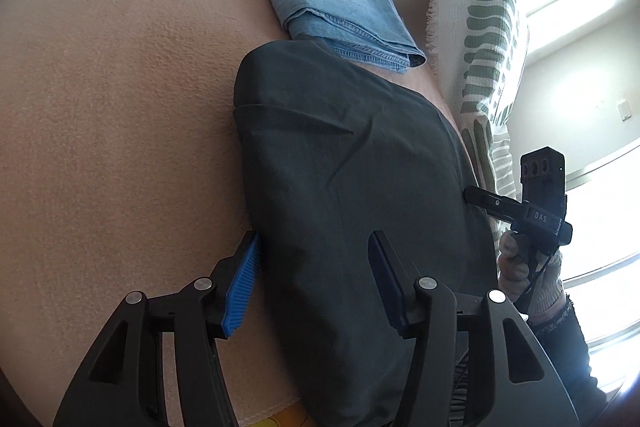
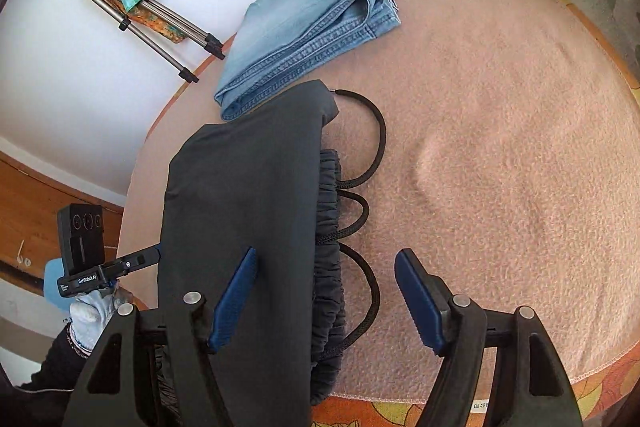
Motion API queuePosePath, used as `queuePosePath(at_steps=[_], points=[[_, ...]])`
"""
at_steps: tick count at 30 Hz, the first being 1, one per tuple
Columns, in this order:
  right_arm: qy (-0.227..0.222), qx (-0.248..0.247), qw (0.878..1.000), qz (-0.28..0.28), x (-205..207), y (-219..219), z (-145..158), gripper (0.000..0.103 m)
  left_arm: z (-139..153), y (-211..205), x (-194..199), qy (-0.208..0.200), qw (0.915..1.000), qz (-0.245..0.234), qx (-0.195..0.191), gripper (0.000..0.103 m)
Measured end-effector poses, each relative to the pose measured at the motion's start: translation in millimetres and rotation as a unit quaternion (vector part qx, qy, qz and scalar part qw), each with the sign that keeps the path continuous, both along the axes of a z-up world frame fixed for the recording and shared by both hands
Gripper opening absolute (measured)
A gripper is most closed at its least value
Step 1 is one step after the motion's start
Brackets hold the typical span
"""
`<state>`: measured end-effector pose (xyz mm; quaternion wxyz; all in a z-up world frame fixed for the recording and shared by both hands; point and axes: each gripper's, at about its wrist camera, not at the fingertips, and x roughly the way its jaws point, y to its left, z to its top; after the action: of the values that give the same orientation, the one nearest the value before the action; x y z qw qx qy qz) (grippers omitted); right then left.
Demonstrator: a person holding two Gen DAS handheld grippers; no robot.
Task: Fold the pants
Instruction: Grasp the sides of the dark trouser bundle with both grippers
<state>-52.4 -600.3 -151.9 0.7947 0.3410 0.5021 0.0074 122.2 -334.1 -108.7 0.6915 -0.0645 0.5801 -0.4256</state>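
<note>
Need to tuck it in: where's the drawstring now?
In the right wrist view, the drawstring loops out of the dark pants' waistband onto the blanket, right of the pants, below the folded jeans.

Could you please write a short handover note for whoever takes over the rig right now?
Left gripper: open, empty, over the left edge of the dark pants.
Right gripper: open, empty, over the pants' waistband and drawstring.
Pants lie folded on the blanket, partly over the folded jeans behind them.
Done: jeans folded; dark pants folded at least once.
Left: perhaps one more fold, tuck the loose drawstring in, and set the pants apart from the jeans.
</note>
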Motion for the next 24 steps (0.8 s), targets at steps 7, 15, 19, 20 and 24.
queuePosePath(at_steps=[7, 15, 19, 20, 24], points=[[-0.013, 0.010, 1.000, 0.020, 12.1, 3.9, -11.3, 0.074, -2.1, -10.1, -11.5, -0.034, 0.9990, -0.017, 0.025, 0.054], [-0.030, 0.021, 0.998, 0.057, 22.7, 11.2, -15.1, 0.060, -1.4, -18.9, -23.3, -0.075, 0.9960, -0.036, 0.034, 0.052], [-0.038, 0.029, 0.996, 0.075, 27.9, 17.6, -18.5, 0.051, -1.9, -25.5, -28.6, -0.094, 0.9939, -0.049, 0.030, 0.050], [-0.039, 0.027, 0.996, 0.078, 28.2, 17.8, -18.2, 0.051, -2.0, -26.6, -28.9, -0.097, 0.9936, -0.052, 0.028, 0.049], [-0.043, 0.033, 0.995, 0.078, 26.7, 15.6, -18.9, 0.047, -2.9, -31.9, -29.2, -0.102, 0.9930, -0.056, 0.020, 0.039]])
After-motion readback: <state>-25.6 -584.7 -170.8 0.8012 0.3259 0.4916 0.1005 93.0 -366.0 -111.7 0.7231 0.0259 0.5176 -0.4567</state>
